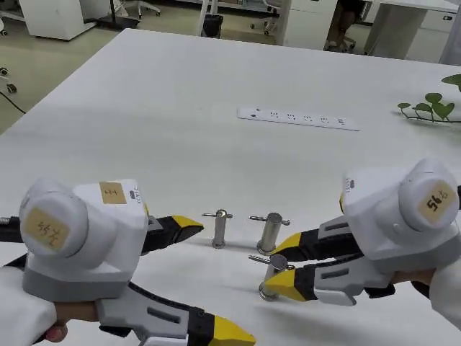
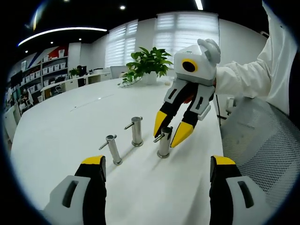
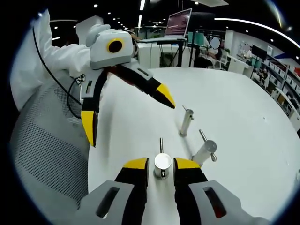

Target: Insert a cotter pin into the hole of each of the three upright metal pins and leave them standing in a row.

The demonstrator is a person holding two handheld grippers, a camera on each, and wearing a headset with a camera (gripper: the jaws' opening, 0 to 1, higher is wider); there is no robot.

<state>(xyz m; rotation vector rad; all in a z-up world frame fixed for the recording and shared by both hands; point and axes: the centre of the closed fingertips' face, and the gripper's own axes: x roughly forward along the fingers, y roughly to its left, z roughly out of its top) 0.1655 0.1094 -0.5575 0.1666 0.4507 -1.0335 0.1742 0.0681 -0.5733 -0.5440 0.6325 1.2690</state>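
- White surface [image 1: 180, 108] runs back to a power strip [image 1: 297, 118] in the upper middle of the head view, with a plant [image 1: 432, 108] at the right edge.
- Right gripper [image 1: 281, 267], lower right of the head view, has its jaws drawn in on either side of the nearest pin [image 3: 162, 161]. The gaps look very thin, and I cannot tell whether the jaws actually press on it.
- A cotter pin [image 1: 261, 259] already sits through that pin's top, just beside the jaw tips.
- Left gripper [image 3: 127, 112], at the lower left of the head view, is spread wide and holds nothing.
- Further out stand the middle pin [image 1: 270, 229] and the left pin [image 1: 218, 229], each with a cross pin through its head. All three seem fitted.
- The nearest pin stands toward the bottom of the frame, out of line with the other two, so the row looks unfinished.
- Risk: a slanted squeeze or a quick release could topple the narrow-footed pin.
- Risk: a jaw tip catching the cotter pin could push it out.
- Risk: the upper jaw is near the middle pin, and a sideways shift could knock it over.
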